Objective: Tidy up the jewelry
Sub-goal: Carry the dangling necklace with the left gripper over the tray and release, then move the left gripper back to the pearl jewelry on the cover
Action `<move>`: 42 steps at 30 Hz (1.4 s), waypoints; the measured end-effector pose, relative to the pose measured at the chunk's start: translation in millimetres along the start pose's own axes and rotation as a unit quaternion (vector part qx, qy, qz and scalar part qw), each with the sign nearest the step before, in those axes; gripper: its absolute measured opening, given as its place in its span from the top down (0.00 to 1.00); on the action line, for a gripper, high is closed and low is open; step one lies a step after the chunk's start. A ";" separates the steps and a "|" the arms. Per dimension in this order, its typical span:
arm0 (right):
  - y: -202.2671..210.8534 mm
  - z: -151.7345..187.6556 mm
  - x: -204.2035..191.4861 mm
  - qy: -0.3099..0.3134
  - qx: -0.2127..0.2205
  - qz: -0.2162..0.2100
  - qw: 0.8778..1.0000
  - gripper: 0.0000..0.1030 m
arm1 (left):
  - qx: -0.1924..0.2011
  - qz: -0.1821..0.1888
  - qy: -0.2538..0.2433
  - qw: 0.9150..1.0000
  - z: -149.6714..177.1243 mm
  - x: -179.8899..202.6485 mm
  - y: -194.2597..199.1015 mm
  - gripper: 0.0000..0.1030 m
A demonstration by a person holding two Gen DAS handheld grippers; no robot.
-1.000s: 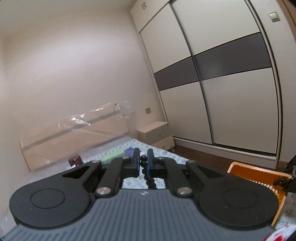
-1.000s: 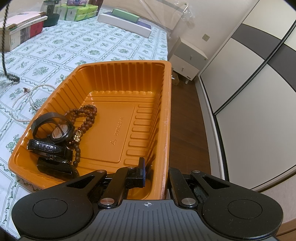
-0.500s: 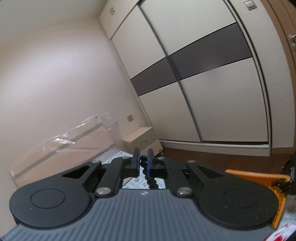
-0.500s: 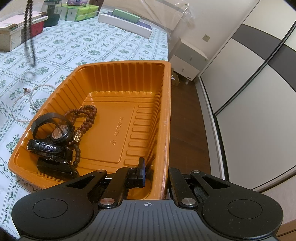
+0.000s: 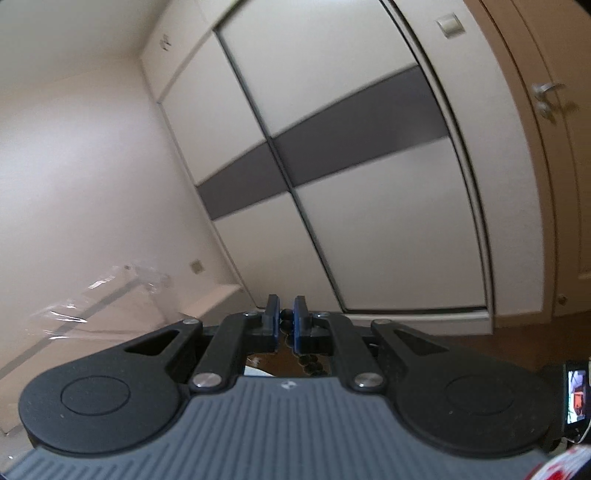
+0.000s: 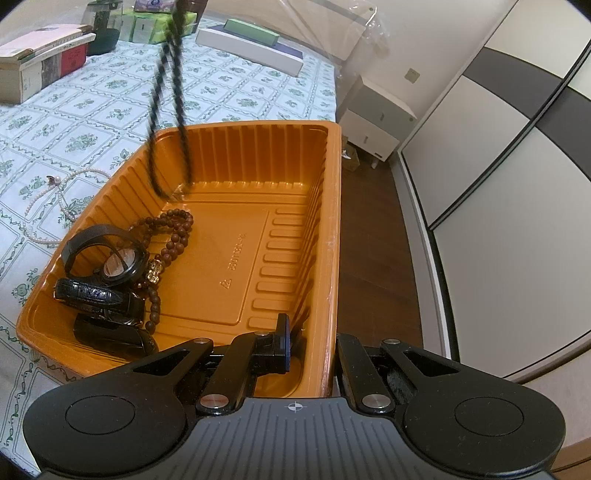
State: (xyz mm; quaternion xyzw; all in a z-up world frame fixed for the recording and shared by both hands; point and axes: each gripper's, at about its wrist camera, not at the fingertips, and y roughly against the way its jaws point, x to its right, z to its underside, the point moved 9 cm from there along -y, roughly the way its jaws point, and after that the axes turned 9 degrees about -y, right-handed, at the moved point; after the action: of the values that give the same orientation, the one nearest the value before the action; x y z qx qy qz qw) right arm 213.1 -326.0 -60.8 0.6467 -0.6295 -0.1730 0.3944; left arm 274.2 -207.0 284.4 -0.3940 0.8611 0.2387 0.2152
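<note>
Jewelry tray, orange ribbed plastic, is clamped at its near wall by the R gripper, one finger inside, one outside. Black bead necklace is dangled over the tray's far-left corner, blurred, pinched betw. the L gripper's near-closed fingers. Watches and brown bead bracelet are lying in the tray's left end.

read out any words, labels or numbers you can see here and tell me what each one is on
Orange tray: embossed line of characters beside a triangle mark on its floor, too faint to read.
Books: spine print too small to read.
Green boxes: print blurred, unreadable.
Small screen: picture only, no legible text.
No text can be quoted with confidence.
</note>
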 end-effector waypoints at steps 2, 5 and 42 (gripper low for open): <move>0.1 0.0 0.1 0.000 0.000 -0.001 1.000 0.94 | -0.012 0.018 0.001 1.000 5.6 15.8 -17.2 0.94; 0.1 0.0 0.2 0.000 0.000 -0.001 1.000 0.94 | -0.032 0.042 -0.002 0.999 19.1 37.4 -41.1 0.94; -1.3 0.1 1.8 -0.001 -0.001 -0.002 1.000 0.94 | -0.187 0.142 0.042 0.971 160.3 127.3 -105.7 0.89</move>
State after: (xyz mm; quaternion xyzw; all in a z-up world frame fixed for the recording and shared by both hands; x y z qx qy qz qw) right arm 214.1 -327.9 -61.3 0.6475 -0.6281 -0.1753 0.3943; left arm 310.0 -248.1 60.5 -0.3103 0.8568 0.4066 0.0653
